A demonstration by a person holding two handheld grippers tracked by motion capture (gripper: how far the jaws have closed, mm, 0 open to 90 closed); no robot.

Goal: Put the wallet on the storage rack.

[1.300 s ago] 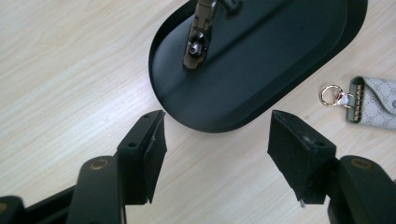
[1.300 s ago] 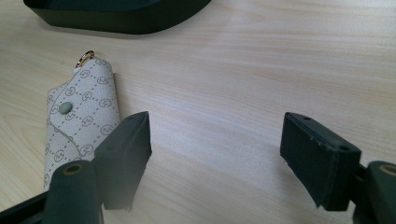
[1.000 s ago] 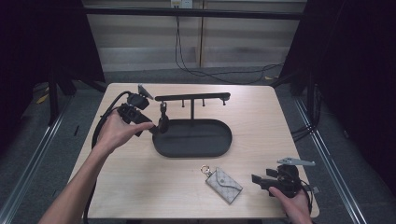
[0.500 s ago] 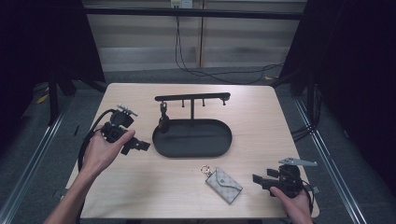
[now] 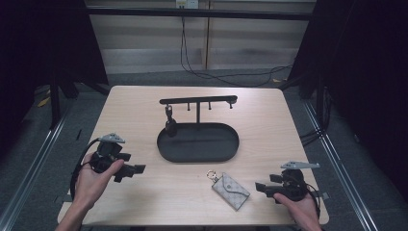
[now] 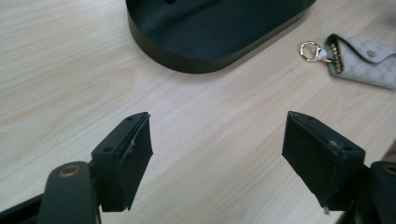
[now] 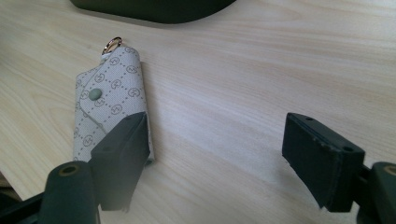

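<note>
- Light wooden table (image 5: 144, 110) before dark curtains.
- Grey monogram-patterned key pouch (image 5: 231, 190), no readable lettering, lies just in front of the black oval tray (image 5: 198, 142).
- Left gripper (image 5: 137, 169), left of the tray: jaws wide apart after opening, nothing between them.
- Right gripper (image 5: 258, 186), just beside the pouch: jaws spread, empty.

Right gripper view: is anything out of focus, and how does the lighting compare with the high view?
Right gripper view: the near tongs look soft, the patterned pouch sharper; even light. High view: table lit, surroundings dark, image slightly soft.
</note>
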